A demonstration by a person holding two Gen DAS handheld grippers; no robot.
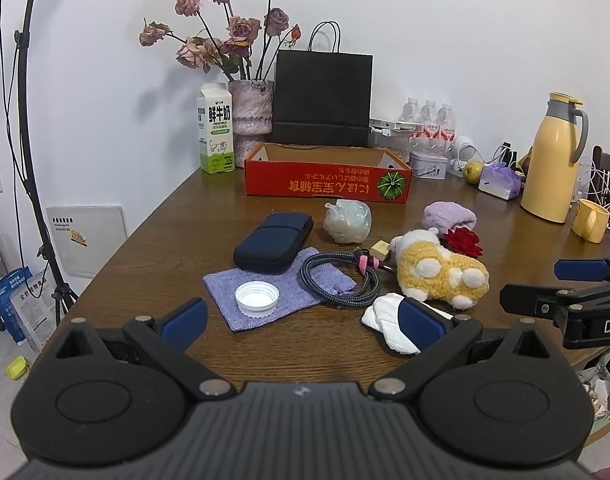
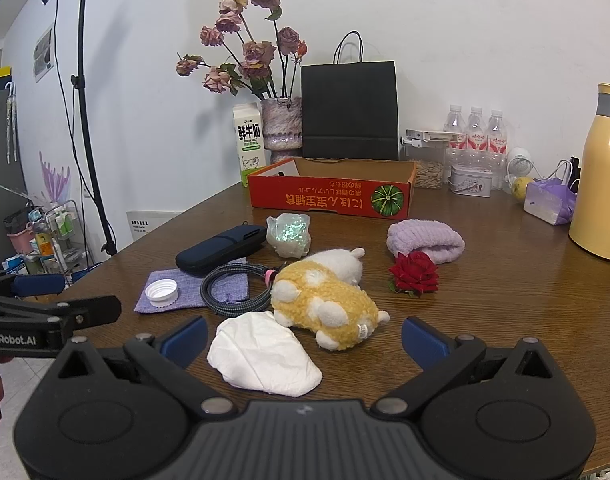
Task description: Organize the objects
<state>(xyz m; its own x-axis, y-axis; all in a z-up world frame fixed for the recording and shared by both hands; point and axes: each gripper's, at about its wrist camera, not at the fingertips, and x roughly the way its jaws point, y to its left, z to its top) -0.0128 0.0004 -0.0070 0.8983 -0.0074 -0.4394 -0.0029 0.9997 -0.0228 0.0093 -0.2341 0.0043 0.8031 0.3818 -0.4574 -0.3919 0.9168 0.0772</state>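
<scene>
Loose objects lie on a wooden table [image 1: 185,232] before an open red cardboard box [image 1: 327,184] [image 2: 333,196]: a navy case [image 1: 273,246] [image 2: 221,246], a purple cloth [image 1: 277,292] [image 2: 193,290] with a white cap [image 1: 257,298] [image 2: 161,292] on it, a coiled braided cable [image 1: 341,280] [image 2: 229,286], a yellow plush toy [image 1: 437,270] [image 2: 325,300], a white crumpled tissue [image 1: 385,320] [image 2: 265,354], a red rose [image 1: 463,242] [image 2: 415,274], a lilac towel [image 1: 449,218] [image 2: 425,240] and a clear wrapped bundle [image 1: 347,220] [image 2: 289,234]. My left gripper [image 1: 303,320] is open and empty above the near edge. My right gripper [image 2: 305,336] is open and empty over the tissue.
At the back stand a milk carton [image 1: 217,132], a vase of dried roses [image 1: 251,108], a black paper bag [image 1: 323,98], water bottles [image 1: 429,120], a tin [image 1: 429,164] and a yellow thermos [image 1: 553,160] with a yellow mug [image 1: 591,220]. A lamp stand [image 1: 29,140] rises at left.
</scene>
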